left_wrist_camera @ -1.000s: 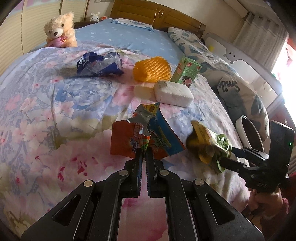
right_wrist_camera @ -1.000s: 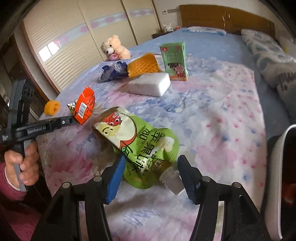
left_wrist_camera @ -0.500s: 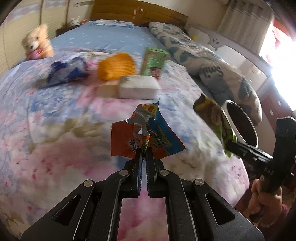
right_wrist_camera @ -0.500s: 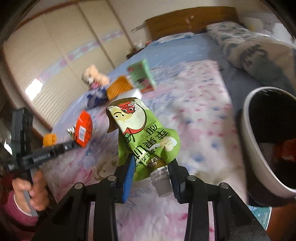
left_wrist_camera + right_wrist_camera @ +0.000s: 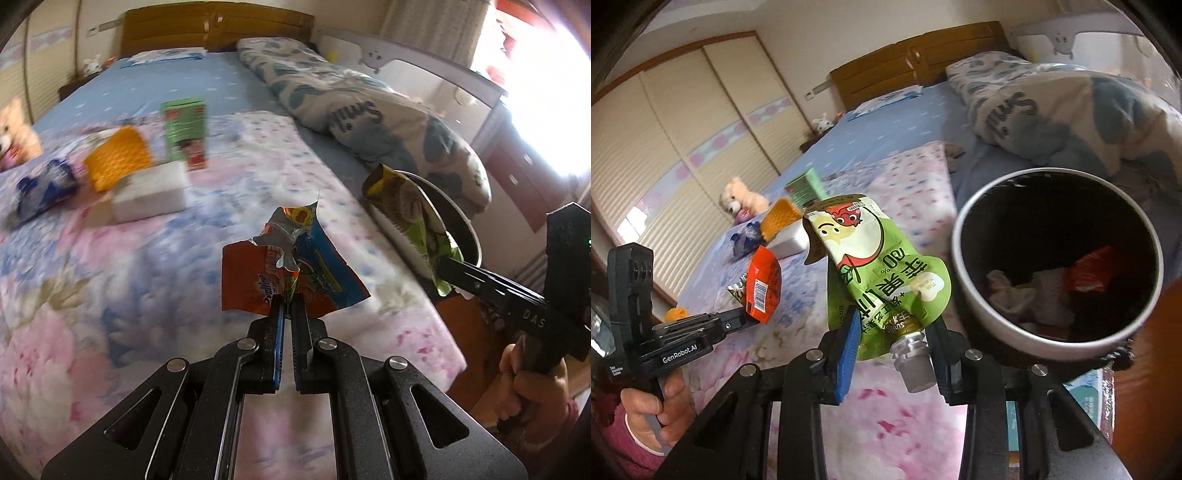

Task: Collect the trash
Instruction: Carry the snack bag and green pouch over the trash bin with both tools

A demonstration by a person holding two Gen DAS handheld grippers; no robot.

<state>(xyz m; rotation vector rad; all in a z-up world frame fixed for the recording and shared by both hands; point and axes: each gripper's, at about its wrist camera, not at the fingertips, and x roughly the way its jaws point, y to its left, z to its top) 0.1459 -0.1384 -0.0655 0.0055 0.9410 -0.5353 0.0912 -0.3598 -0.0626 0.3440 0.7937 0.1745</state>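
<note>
My left gripper [image 5: 290, 301] is shut on a torn orange and blue snack wrapper [image 5: 291, 266], held up over the floral quilt. The right wrist view shows that gripper [image 5: 746, 318] at the left, still pinching the wrapper [image 5: 762, 284]. My right gripper [image 5: 894, 328] is shut on a green spouted pouch [image 5: 882, 266], its grey cap pointing down between the fingers. The pouch hangs just left of a round grey trash bin [image 5: 982, 310] that holds crumpled tissue and an orange wrapper. In the left wrist view the pouch [image 5: 410, 206] is in front of the bin [image 5: 466, 218].
On the bed lie a green drink carton [image 5: 184, 129], an orange foam net [image 5: 118, 158], a white foam block [image 5: 151, 192] and a blue bag [image 5: 44, 184]. A teddy bear [image 5: 14, 136] sits far left. A rolled duvet [image 5: 388, 122] lies along the bed's right side.
My right gripper's jaws closed on the green pouch and lifted it off the quilt. Both grippers swung right toward the bin, each carrying its piece of trash.
</note>
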